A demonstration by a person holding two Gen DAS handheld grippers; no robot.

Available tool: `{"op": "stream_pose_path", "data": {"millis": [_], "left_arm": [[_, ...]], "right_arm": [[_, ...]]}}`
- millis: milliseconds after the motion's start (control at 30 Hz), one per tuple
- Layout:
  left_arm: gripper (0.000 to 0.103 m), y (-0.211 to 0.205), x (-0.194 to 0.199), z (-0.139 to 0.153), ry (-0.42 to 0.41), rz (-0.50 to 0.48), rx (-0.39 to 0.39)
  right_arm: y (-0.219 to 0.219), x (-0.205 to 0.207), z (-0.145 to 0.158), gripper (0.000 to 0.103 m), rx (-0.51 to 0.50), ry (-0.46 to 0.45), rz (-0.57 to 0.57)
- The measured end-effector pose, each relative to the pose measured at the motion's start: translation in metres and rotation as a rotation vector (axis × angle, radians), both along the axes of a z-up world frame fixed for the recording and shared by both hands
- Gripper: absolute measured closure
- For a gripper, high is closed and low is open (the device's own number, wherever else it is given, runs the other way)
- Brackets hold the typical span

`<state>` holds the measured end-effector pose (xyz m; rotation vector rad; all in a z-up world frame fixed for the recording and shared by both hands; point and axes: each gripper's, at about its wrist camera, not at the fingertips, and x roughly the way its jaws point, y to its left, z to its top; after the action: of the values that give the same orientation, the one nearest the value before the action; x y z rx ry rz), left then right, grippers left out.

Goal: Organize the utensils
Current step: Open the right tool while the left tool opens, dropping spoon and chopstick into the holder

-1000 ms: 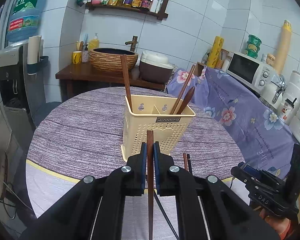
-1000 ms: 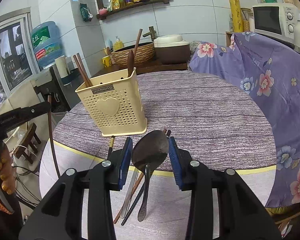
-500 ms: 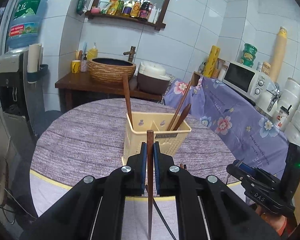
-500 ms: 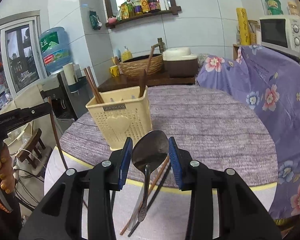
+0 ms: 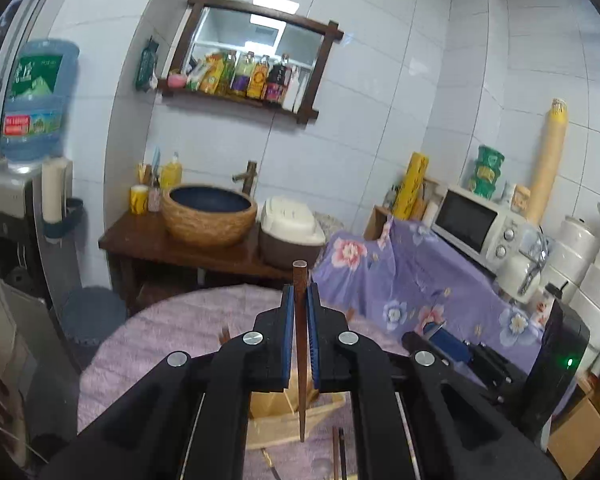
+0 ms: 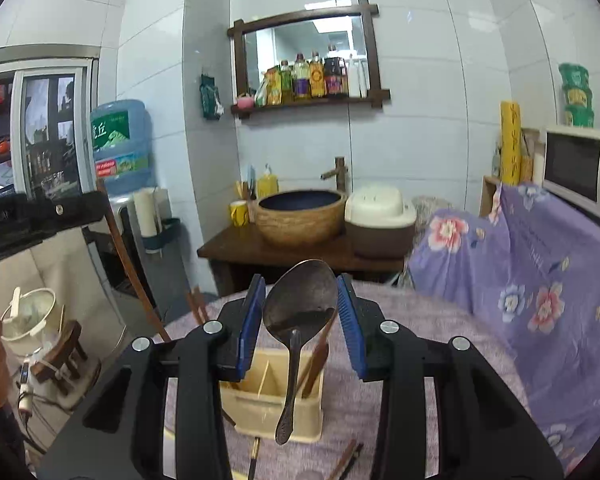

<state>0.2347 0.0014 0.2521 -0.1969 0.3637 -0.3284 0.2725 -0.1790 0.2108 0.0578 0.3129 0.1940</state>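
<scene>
The caddy [image 6: 272, 398] stands on the table [image 6: 440, 360], with chopsticks [image 6: 314, 364] in its right compartment and loose chopsticks [image 6: 346, 460] on the table before it. Behind the table a counter [image 6: 284, 248] carries a basin [image 6: 302, 216], with a rice cooker [image 6: 380, 216] on its right and a cup [image 6: 239, 213] on its left.

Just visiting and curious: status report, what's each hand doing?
Left tongs shut on chopstick. Right tongs shut on spoon. Both above holder; nothing blocking.
</scene>
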Motion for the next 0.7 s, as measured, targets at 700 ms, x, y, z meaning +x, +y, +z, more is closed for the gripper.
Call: {"op": "stream_pose_path", "data": {"millis": [700], "left_arm": [[0.095, -0.012, 0.037, -0.104, 0.074, 0.125, 0.085]], "right_arm": [[0.046, 0.049, -0.108, 0.065, -0.108, 0.023, -0.082]]}}
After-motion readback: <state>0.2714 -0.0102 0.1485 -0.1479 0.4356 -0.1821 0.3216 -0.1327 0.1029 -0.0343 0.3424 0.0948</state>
